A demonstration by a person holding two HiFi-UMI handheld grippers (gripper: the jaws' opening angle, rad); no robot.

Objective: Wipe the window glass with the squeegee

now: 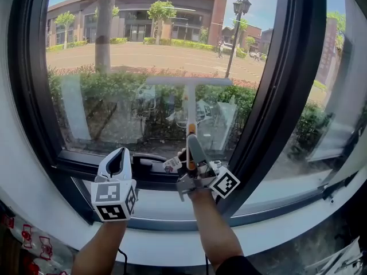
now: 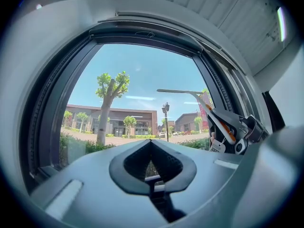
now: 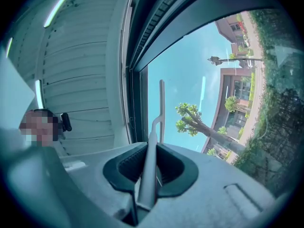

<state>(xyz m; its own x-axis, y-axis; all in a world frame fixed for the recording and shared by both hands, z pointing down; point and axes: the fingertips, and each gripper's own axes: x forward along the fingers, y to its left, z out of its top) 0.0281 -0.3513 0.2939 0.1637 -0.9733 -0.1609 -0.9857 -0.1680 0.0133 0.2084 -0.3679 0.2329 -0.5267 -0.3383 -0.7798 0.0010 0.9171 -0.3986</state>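
A squeegee with a pale T-shaped head and an orange-and-grey handle stands upright against the window glass, its blade horizontal at mid-pane. My right gripper is shut on the squeegee's handle, which runs up between its jaws to the blade. My left gripper hangs over the sill to the left, jaws closed together with nothing in them. From the left gripper view the squeegee and right gripper show at the right.
A dark window frame borders the pane on the right, with a second pane beyond it. The white sill runs below. A small tag hangs by the handle. Trees, hedges and buildings lie outside.
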